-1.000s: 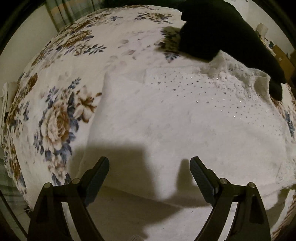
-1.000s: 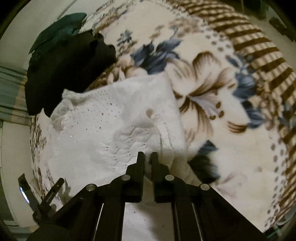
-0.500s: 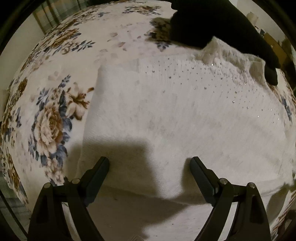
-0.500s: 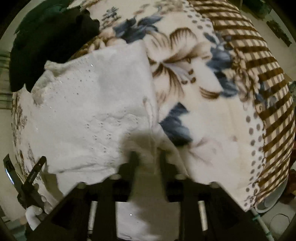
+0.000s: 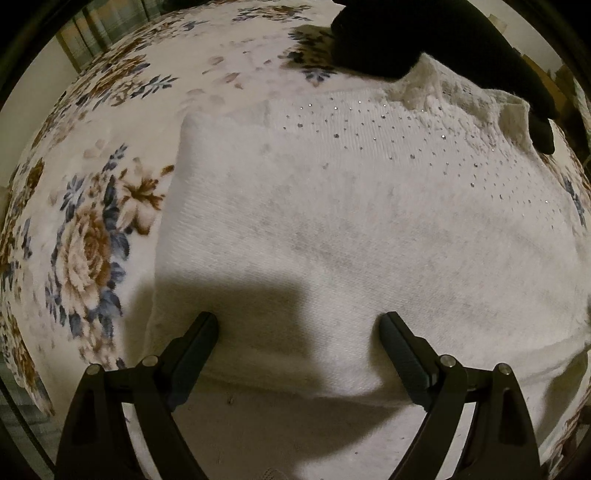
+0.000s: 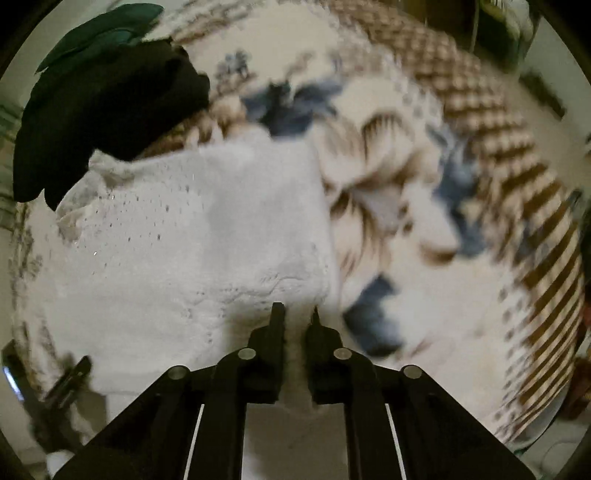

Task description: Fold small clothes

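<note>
A white knit top (image 5: 369, 229) with small studs lies spread flat on a floral blanket (image 5: 88, 251), its lacy collar end touching a black garment (image 5: 424, 40) at the blanket's far side. The left tool (image 5: 299, 332) hangs over the top's near hem with its jaws wide, nothing between them. The right tool (image 6: 295, 314) has just been closing; its jaws are narrow, pinching a fold of the white top at its near edge. A dark green garment (image 6: 99, 33) lies beyond the black one.

White knitted garment (image 5: 369, 221), rhinestone-dotted, lace collar at 1 o'clock, is lying flat, sides folded in, on the bed.
</note>
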The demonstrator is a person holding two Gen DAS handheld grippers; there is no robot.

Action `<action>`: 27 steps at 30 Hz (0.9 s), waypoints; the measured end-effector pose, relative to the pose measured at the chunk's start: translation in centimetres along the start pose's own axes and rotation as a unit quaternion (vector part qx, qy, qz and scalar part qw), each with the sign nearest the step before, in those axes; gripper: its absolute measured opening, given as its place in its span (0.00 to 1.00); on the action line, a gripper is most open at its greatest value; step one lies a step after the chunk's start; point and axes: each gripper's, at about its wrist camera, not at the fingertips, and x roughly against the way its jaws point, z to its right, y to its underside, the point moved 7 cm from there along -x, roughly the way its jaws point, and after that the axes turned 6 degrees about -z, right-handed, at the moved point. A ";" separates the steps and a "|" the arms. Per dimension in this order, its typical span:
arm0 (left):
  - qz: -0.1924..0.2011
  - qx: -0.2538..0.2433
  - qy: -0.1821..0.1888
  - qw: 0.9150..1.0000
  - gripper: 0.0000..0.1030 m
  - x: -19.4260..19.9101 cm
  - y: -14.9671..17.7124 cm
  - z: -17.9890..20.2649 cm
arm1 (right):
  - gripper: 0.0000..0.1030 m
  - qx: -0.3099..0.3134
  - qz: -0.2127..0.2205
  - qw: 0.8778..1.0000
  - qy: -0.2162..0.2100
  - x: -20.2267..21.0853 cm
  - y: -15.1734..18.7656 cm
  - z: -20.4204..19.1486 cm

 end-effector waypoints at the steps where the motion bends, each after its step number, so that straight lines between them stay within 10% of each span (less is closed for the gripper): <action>1: 0.000 -0.001 0.001 1.000 0.88 0.0 0.0 0.0 | 0.10 0.000 -0.005 1.000 0.003 -0.6 -0.1 0.2; 5: 0.000 0.008 0.010 1.000 0.88 1.3 0.3 -0.2 | 0.17 0.009 -0.045 0.999 -0.006 -2.4 0.0 0.1; 10: 0.009 0.008 0.031 0.999 0.88 5.4 2.7 0.2 | 0.88 0.028 -0.002 0.999 0.025 2.4 2.6 -0.5; 17: 0.025 -0.010 0.033 0.999 0.88 11.3 7.5 0.8 | 0.99 0.074 0.079 0.989 0.097 9.0 8.4 -2.8; 27: 0.079 -0.009 0.023 0.997 0.88 18.5 12.9 1.8 | 0.99 0.085 0.112 0.989 0.039 14.9 16.8 -4.9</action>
